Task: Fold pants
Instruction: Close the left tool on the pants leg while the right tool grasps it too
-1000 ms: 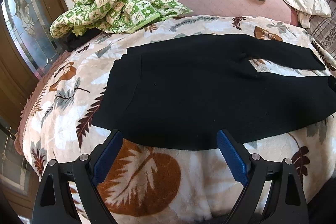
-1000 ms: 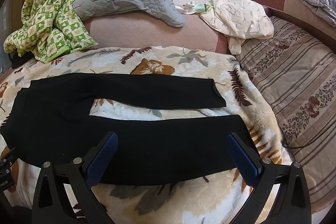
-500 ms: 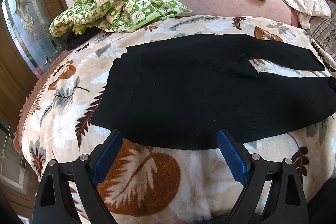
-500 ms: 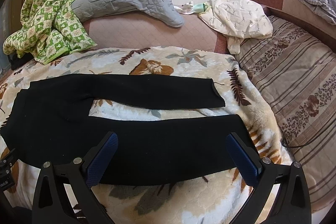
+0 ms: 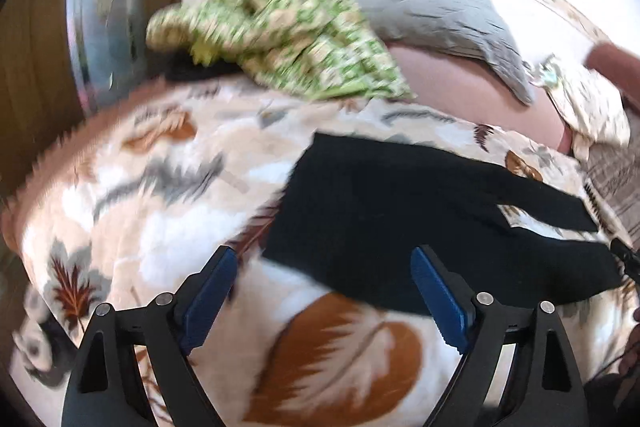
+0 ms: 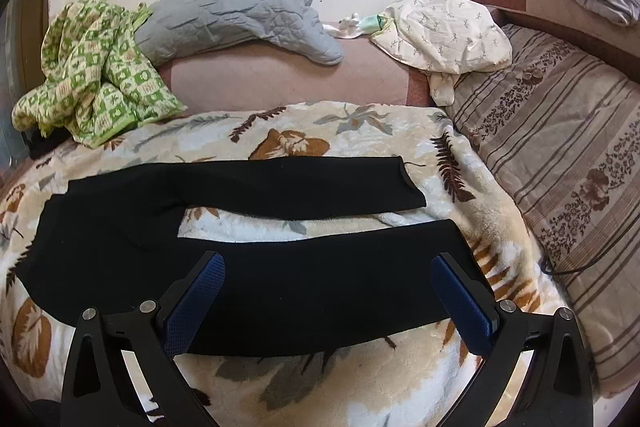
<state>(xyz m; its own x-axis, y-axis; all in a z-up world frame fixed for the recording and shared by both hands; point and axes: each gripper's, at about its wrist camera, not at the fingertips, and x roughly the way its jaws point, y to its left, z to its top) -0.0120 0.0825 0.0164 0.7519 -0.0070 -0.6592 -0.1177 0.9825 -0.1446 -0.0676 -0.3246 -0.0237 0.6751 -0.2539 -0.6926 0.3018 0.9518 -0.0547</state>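
Observation:
Black pants [image 6: 248, 259] lie flat on a leaf-patterned blanket [image 6: 360, 131], waist to the left and both legs spread apart toward the right. In the left wrist view the pants [image 5: 400, 219] appear ahead and to the right, with the waist edge nearest. My left gripper [image 5: 324, 287] hangs open above the blanket [image 5: 160, 187] at the pants' near waist corner, holding nothing. Over the near leg my right gripper [image 6: 328, 291] is open and empty too. The left wrist view is blurred.
A green checked quilt [image 6: 92, 75] and a grey pillow [image 6: 240, 15] lie at the back left. A cream cloth [image 6: 444, 35] sits at the back right beside a striped cushion [image 6: 560, 147]. A wooden door with glass [image 5: 100, 7] is at the left.
The left gripper has swung left and pulled back, so the pants now sit to the right in its view. The right gripper has barely moved. Both stay open.

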